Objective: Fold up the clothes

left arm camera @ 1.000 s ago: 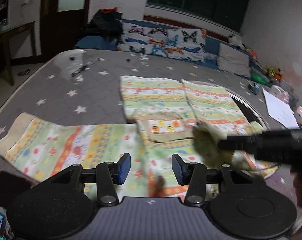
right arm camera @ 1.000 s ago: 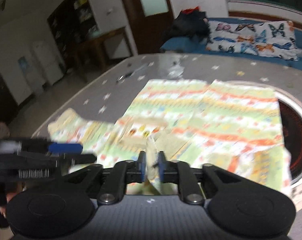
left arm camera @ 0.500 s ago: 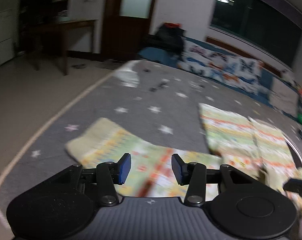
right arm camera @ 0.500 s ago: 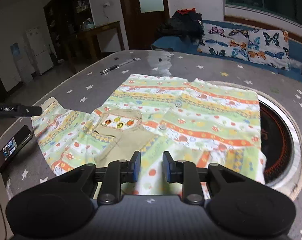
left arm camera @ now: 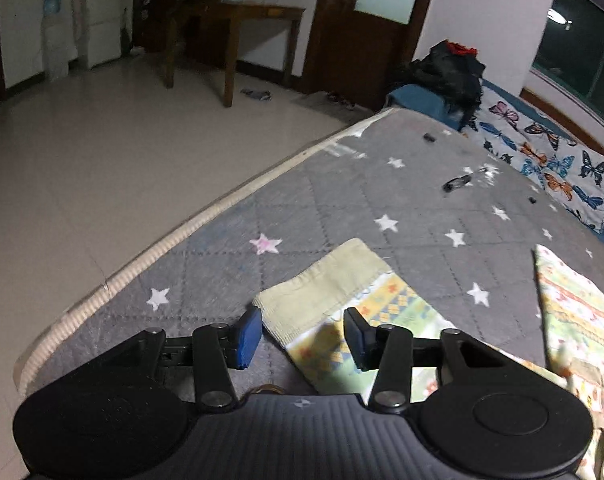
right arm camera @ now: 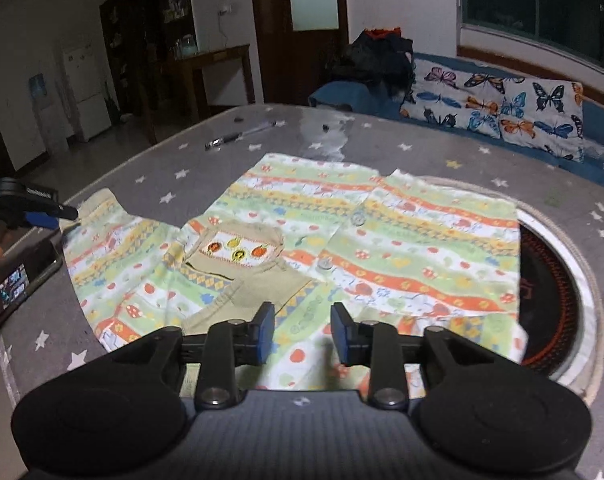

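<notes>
At the left edge of the star-patterned table (right arm camera: pixel 442 148), a phone (right arm camera: pixel 17 284) is seen lying screen-up, just beside the outstretched sleeve (left arm camera: pixel 334 288) of the patterned shirt (right arm camera: pixel 382 232). The left gripper (left arm camera: pixel 299 334) is held with its jaws apart, straddling the sleeve's beige cuff, nothing yet pinched; in the right wrist view the same tool is seen at that cuff. The shirt is spread flat across the middle of the table, its pocket (right arm camera: pixel 237 248) facing up and its right part lying over the round inset heater (right arm camera: pixel 554 292) near the right edge. The right gripper (right arm camera: pixel 302 334) is also held open, above the near hem, gripping nothing. A risk is judged: if the cuff is pinched too shallowly, it may slip during the fold; the phone could be dragged off the left edge by the sleeve.
</notes>
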Demonstrator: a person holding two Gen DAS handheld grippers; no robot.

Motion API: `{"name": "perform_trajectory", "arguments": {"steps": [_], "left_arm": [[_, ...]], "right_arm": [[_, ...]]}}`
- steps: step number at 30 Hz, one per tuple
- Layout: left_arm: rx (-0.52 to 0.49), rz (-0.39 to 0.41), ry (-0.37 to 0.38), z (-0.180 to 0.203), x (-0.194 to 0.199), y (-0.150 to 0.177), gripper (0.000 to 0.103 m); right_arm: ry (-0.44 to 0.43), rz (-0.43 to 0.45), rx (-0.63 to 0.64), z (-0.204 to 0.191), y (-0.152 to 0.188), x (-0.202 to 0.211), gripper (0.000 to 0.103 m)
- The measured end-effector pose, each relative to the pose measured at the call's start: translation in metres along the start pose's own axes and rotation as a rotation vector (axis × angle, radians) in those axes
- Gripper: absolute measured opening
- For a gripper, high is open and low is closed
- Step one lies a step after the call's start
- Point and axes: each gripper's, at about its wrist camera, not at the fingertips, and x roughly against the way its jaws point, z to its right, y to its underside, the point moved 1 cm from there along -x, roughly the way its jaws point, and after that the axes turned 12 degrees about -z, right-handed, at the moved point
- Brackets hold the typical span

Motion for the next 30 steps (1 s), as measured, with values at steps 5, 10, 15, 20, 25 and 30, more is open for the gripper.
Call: {"name": "perform_trajectory", "arguments": {"steps": [5,10,15,20,25,30], "left_arm": [[0.001,0.02,-0.022,0.0,-0.004,0.001,0.023],[0.031,0.048,0.046,0.0,0.007,0.003,0.007],[-0.043,0.114,0.212,0.031,0.05,0.015,0.006],[-0.228,0.137,0.435,0.097,0.1,0.046,0.006],[-0.401,0.095,0.613,0.167,0.122,0.086,0.006],[-0.52,-0.003,0.693,0.22,0.111,0.122,0.007]], "right_arm": [[0.007,0.027,-0.021,0.007,0.004,0.014,0.031],[0.01,0.044,-0.033,0.011,0.008,0.022,0.031],[0.028,0.06,-0.055,0.018,0.015,0.032,0.031],[0.045,0.067,-0.102,0.032,0.025,0.041,0.031],[0.083,0.071,-0.155,0.05,0.037,0.049,0.031],[0.097,0.068,-0.211,0.068,0.049,0.058,0.031]]}}
